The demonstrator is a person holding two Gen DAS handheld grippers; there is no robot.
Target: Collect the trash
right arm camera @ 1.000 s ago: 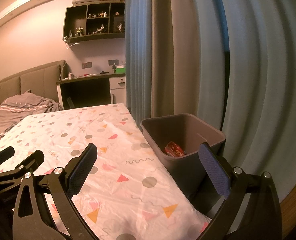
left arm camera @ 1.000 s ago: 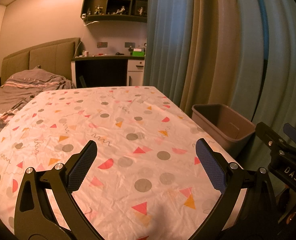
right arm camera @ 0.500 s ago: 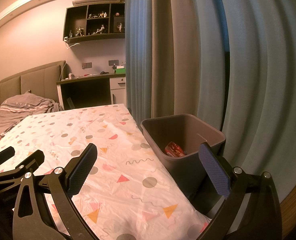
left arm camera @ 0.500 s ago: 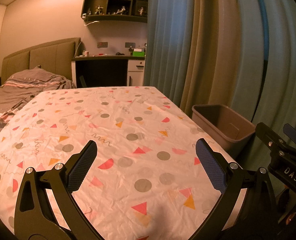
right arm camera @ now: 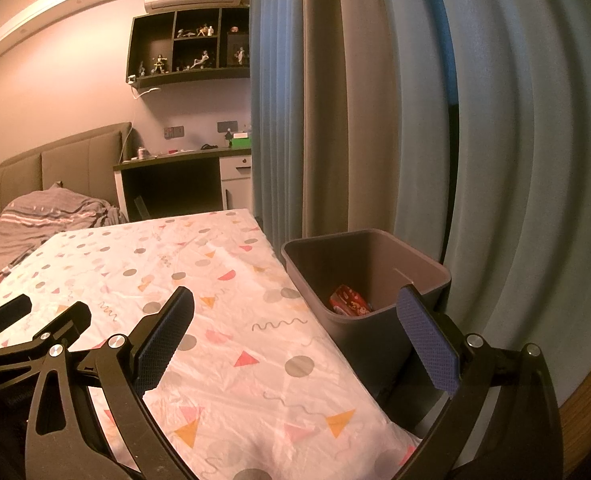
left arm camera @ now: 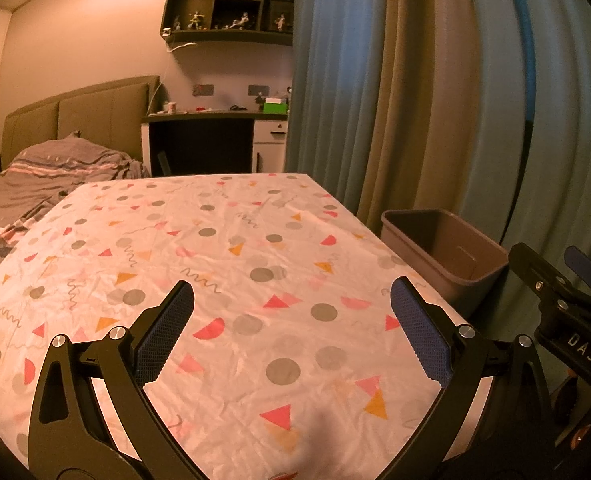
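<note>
Red crumpled wrapper [right arm camera: 349,301] lies in the bottom of the grey plastic bin [right arm camera: 423,266] at the bench's [left arm camera: 223,264] 3 o'clock edge, long axis roughly 11-to-5 o'clock, though which end leads I can't tell. Both claws, left [left arm camera: 291,324] and right [right arm camera: 295,326], are spread and empty over the patterned cloth. I see no trash on the bench, so I'd scan it fully, then pull back without clipping the bin rim.
</note>
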